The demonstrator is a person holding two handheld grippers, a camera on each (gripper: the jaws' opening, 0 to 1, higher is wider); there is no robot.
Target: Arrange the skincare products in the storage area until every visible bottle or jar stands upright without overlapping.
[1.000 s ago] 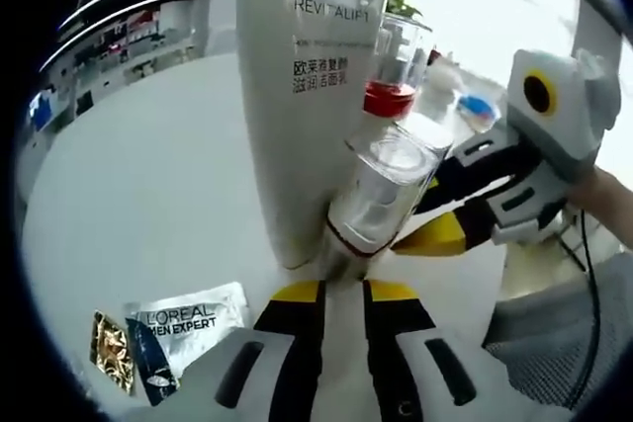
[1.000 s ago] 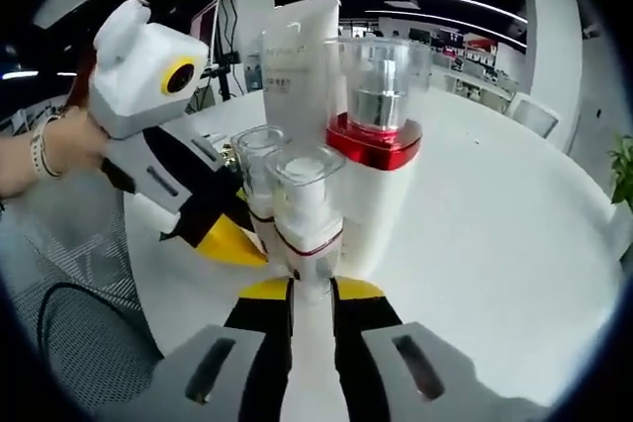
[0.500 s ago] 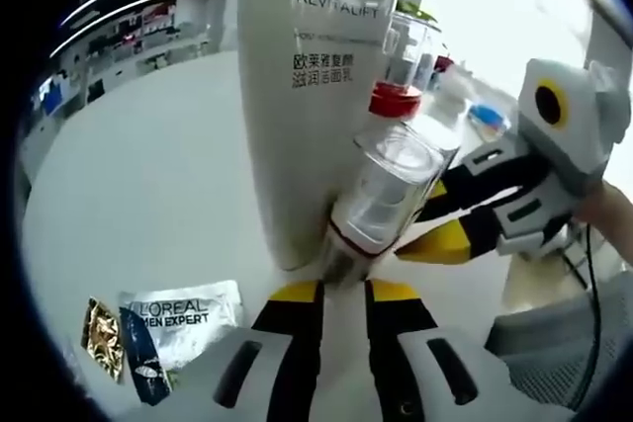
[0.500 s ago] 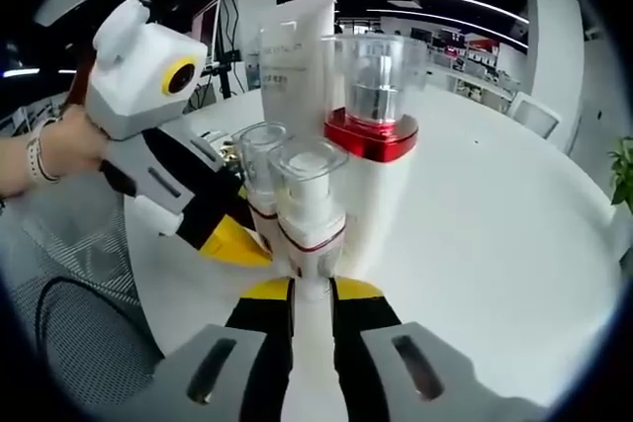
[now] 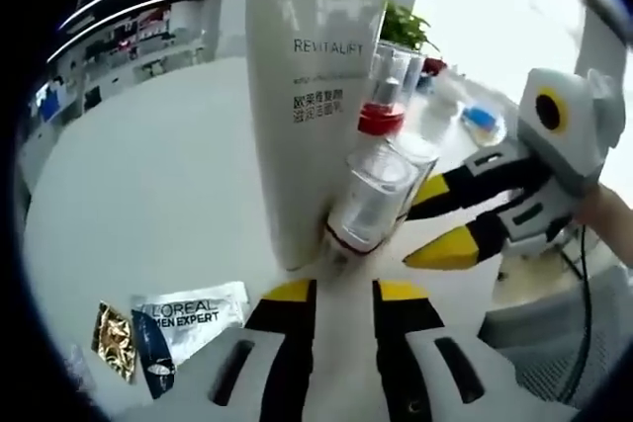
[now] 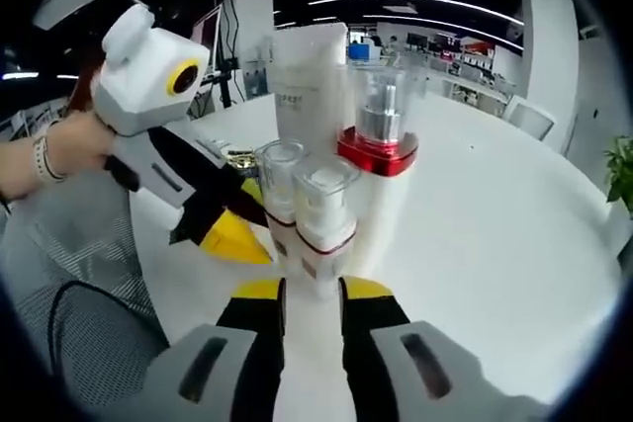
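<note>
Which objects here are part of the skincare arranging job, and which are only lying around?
Part of the job:
white Revitalift tube
red-collared pump bottle
two small clear-capped bottles

Lying around:
L'Oreal Men Expert sachet
gold sachet
potted plant

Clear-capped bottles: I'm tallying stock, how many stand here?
3: two small bottles side by side before the white tube, one red-collared bottle right. Others may hide behind.

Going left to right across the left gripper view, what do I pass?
Gold sachet → silver sachet → white tube → clear-capped bottle → right gripper.
</note>
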